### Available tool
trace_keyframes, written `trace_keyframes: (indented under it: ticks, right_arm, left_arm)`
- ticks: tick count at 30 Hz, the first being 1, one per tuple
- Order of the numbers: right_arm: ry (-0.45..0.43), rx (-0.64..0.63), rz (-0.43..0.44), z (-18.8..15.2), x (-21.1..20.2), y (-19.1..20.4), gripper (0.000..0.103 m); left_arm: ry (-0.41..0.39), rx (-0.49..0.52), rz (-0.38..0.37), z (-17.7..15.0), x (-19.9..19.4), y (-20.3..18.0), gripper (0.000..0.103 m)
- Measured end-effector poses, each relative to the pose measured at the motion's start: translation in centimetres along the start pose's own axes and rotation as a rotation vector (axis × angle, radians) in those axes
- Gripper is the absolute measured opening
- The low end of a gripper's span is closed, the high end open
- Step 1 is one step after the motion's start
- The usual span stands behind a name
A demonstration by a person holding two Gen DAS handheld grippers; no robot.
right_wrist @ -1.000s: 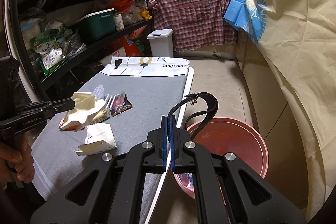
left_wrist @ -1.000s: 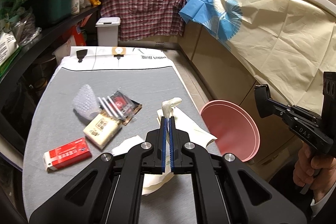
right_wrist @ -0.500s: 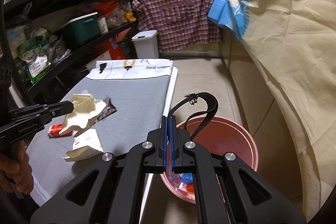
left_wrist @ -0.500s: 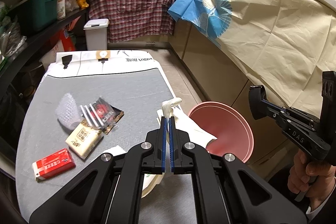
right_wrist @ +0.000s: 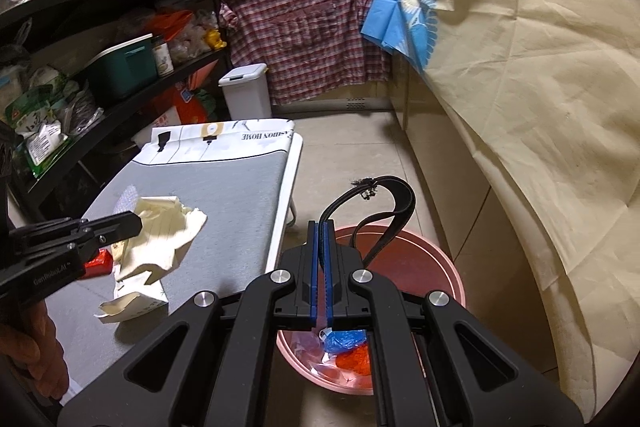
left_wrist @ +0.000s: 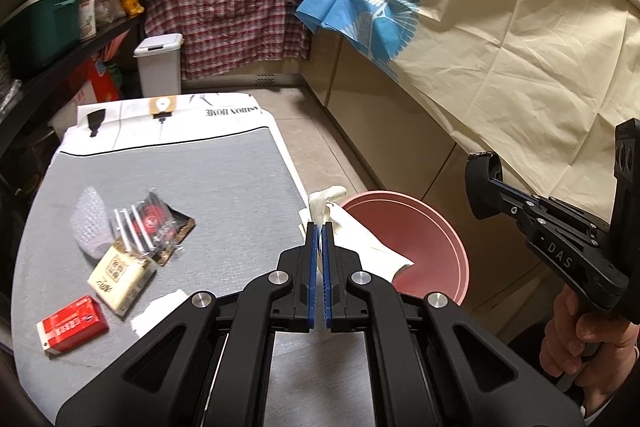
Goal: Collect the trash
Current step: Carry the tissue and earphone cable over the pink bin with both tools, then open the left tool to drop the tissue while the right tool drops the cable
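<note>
Claw state, left: the left claw (left_wrist: 319, 227) is closed, its blue pads clamped on a crumpled cream paper wrapper (left_wrist: 362, 241) that sticks out past the fingertips at centre frame. In the right wrist view the same left claw (right_wrist: 134, 223) enters from the left edge, with the wrapper (right_wrist: 166, 231) hanging from its tip above the grey desk (right_wrist: 224, 179).

The right claw (right_wrist: 320, 225) is likewise closed, pinching a black strap (right_wrist: 394, 197) that loops up and to the right of the fingertips, over the pink bucket (right_wrist: 444, 263). In the left wrist view the right claw (left_wrist: 484, 187) shows at the right edge, a hand (left_wrist: 580, 339) gripping its handle at lower right.

The bucket stands on the floor just beside the desk's right edge; blue, red and clear plastic scraps lie at its bottom, in the lower centre of the right wrist view. In the left wrist view the bucket (left_wrist: 432, 239) lies directly behind the held wrapper.

Trash lying on the desk (left_wrist: 180, 179), left half of the left wrist frame:
- a red carton (left_wrist: 72, 323), lower left;
- a cream packet (left_wrist: 122, 273) just above it;
- a black-and-red foil wrapper (left_wrist: 154, 223), overlapping the packet's upper edge;
- a clear bubble-textured piece (left_wrist: 88, 223) to the left of the foil;
- a second piece of white paper (left_wrist: 160, 311), partly hidden behind the claw's frame.

A white lidded bin (left_wrist: 158, 61) stands on the floor beyond the desk's far end, upper left.
</note>
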State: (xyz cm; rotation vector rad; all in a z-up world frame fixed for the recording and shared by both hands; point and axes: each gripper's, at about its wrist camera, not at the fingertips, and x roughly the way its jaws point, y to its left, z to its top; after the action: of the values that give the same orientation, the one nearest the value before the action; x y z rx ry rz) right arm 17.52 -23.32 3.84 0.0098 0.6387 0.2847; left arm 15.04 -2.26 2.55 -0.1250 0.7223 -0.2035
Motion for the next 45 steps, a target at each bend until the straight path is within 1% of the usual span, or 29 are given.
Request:
trace_keyframes:
  ticks: [6, 11, 19, 25, 38, 42, 44, 45]
  right_arm:
    - [0.013, 0.085, -0.046, 0.3, 0.5, -2.5, 0.003]
    - [0.035, 0.127, -0.059, 0.3, 1.1, -3.7, 0.003]
    - [0.067, 0.148, -0.069, 0.3, 2.1, -4.6, 0.003]
    - [0.083, 0.139, -0.082, 0.4, 2.8, -4.6, 0.003]
    - [0.090, 0.118, -0.112, 0.1, 3.2, -4.7, 0.003]
    - [0.095, 0.111, -0.130, 0.1, 3.3, -4.6, 0.007]
    - [0.102, 0.111, -0.145, 0.1, 3.4, -4.7, 0.009]
    - [0.104, 0.112, -0.147, 0.1, 3.5, -4.8, 0.013]
  left_arm:
    - [0.016, 0.020, -0.023, 0.4, 1.4, -1.3, 0.002]
    - [0.035, 0.022, -0.056, 1.0, 2.9, -2.3, 0.002]
    - [0.060, 0.054, -0.098, 1.6, 5.4, -4.8, 0.002]
    - [0.076, 0.076, -0.111, 1.8, 7.2, -6.1, 0.002]
    - [0.101, 0.090, -0.112, 1.9, 9.9, -6.8, 0.002]
    - [0.117, 0.098, -0.129, 2.0, 10.5, -7.1, 0.003]
    - [0.121, 0.099, -0.126, 2.0, 10.6, -7.1, 0.004]
    - [0.124, 0.097, -0.128, 2.0, 10.7, -7.1, 0.008]
